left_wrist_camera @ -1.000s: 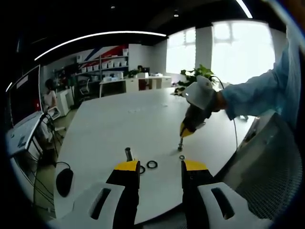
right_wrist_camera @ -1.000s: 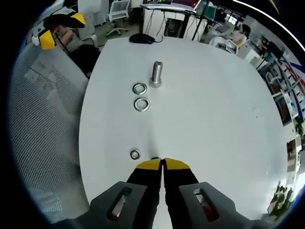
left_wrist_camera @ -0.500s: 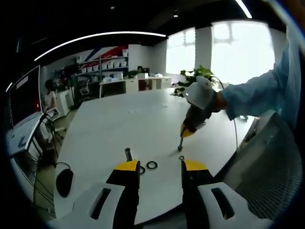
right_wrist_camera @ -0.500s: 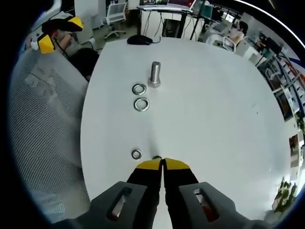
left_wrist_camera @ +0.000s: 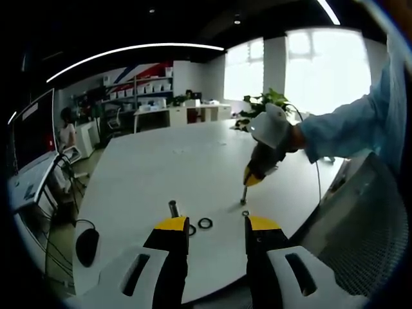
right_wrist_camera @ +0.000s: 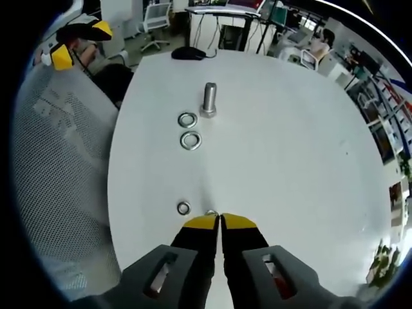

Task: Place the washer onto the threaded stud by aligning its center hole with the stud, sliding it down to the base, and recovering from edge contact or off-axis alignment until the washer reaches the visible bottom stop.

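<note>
Right tongs (right_wrist_camera: 220, 219), jaws closed, pinch a washer (right_wrist_camera: 210, 213) at the worktop (right_wrist_camera: 290, 161). Left tongs (left_wrist_camera: 215, 225) hang open, empty. Next: carry it over the stud (right_wrist_camera: 210, 98).

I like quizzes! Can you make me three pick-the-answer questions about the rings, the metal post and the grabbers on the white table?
1. Where do the two bigger washers lie?
A. beside the threaded stud
B. on top of the stud
C. on the floor

2. What colour are the tips of the right gripper?
A. green
B. yellow
C. pink

3. How do the right gripper's jaws stand?
A. wide apart
B. around the stud
C. pressed together

Answers:
1. A, the right gripper view shows them flat on the table next to the stud's base.
2. B, both tips are yellow over black.
3. C, the tips meet, with something small at them, and a smaller washer lies just beside. The left gripper is open.
</note>
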Available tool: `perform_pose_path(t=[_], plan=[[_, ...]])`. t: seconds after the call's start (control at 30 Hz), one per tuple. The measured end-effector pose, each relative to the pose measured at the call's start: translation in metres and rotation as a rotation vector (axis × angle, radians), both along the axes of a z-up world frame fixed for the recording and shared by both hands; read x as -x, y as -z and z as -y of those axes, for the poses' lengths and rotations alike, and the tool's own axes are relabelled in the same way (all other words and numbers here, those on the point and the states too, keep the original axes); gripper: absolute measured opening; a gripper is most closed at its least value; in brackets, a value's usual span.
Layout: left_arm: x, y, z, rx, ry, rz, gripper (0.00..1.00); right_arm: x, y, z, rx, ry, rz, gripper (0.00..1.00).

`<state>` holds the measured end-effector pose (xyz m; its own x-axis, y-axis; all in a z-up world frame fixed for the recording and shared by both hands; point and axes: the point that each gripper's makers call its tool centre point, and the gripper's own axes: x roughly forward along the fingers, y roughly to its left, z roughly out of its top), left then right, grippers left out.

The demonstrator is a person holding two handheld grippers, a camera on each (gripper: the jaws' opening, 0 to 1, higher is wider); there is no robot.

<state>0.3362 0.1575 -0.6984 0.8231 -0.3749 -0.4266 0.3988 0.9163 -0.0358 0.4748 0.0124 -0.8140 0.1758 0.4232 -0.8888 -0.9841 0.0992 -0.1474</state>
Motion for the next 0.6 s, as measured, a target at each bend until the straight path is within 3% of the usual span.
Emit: perform_pose_path(t=[0.6], plan=[[0.000,0.001,0.000,-0.002,0.003,-0.004,0.32,0.014,-0.007,-0.009,-0.041,-0.010,-0.013,0.07]])
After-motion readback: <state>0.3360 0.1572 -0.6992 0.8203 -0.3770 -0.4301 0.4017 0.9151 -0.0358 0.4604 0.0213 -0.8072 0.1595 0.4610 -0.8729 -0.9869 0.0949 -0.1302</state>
